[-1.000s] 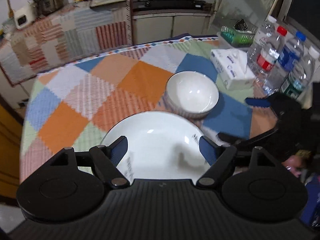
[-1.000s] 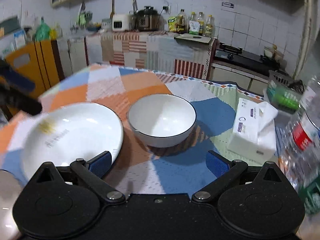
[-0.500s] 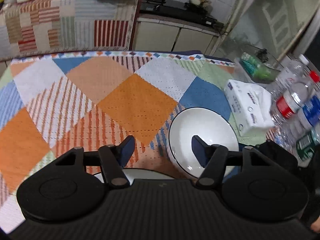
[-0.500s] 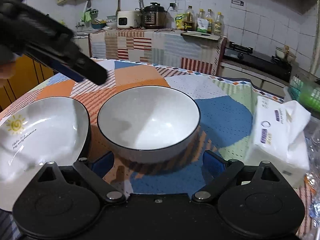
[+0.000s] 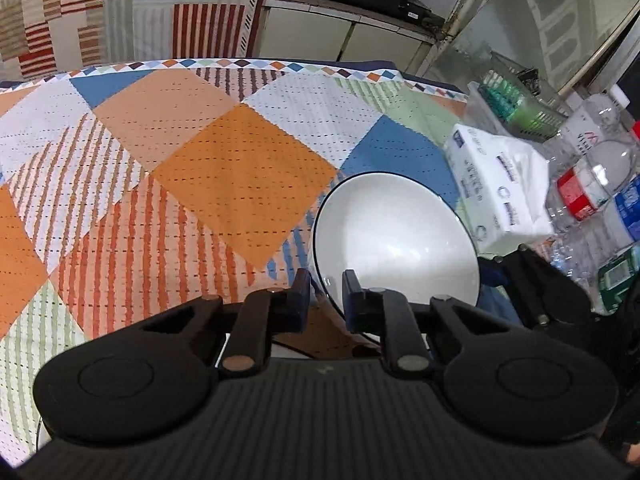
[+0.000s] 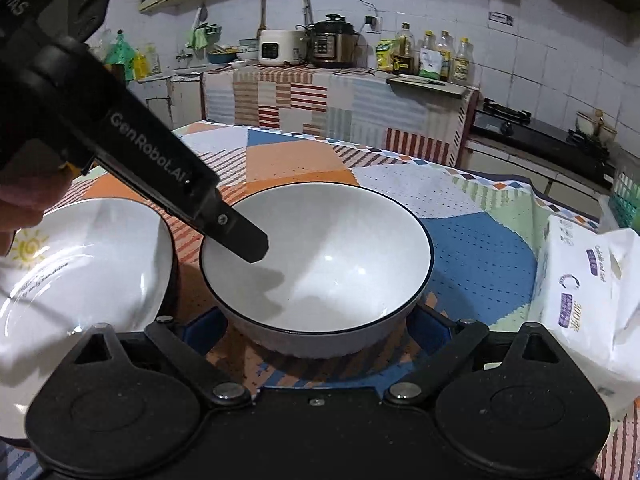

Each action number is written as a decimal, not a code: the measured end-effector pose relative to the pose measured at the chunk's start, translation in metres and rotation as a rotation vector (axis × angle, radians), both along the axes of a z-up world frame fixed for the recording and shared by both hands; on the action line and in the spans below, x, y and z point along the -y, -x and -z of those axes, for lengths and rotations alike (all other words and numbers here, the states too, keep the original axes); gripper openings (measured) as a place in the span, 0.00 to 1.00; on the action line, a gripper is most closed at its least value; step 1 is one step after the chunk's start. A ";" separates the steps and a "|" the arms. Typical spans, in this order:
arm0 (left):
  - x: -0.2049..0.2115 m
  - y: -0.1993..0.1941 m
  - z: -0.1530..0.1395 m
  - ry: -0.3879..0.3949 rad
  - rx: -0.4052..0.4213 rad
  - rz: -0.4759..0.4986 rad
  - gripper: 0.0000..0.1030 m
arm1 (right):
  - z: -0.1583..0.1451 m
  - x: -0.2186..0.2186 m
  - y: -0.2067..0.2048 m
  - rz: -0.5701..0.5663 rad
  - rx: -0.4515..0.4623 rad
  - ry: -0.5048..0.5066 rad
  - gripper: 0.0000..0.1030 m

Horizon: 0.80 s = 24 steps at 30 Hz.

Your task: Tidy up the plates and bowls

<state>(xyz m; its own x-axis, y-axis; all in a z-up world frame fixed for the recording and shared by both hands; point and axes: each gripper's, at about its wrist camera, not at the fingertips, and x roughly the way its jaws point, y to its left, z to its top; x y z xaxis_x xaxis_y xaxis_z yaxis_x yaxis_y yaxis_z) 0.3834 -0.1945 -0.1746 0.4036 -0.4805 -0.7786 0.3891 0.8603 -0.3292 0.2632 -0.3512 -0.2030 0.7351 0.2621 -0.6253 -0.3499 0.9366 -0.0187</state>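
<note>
bowl (image 6: 316,276) sits on the tablecloth (image 5: 240,168) beside the plate (image 6: 80,280), not yet stacked. left gripper (image 5: 325,294) pinches its rim; right gripper (image 6: 316,330), spread wide, flanks its base.

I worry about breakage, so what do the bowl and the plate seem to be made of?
The bowl looks like glazed ceramic: glossy white inside, bright highlights, a thin dark rim line. The plate looks the same, shiny white with a printed yellow sun. Melamine cannot be ruled out by look alone.
</note>
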 end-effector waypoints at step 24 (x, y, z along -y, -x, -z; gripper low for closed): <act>-0.060 0.101 -0.104 -0.048 0.019 0.105 0.15 | -0.067 -0.038 0.087 0.005 0.108 -0.058 0.96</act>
<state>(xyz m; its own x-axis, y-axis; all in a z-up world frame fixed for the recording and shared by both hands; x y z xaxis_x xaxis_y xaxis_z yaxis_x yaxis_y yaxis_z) 0.2821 -0.1343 -0.0707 0.3676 -0.4833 -0.7945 0.4837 0.8290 -0.2805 0.1765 -0.3136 -0.1358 0.7987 0.2919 -0.5262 -0.3444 0.9388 -0.0019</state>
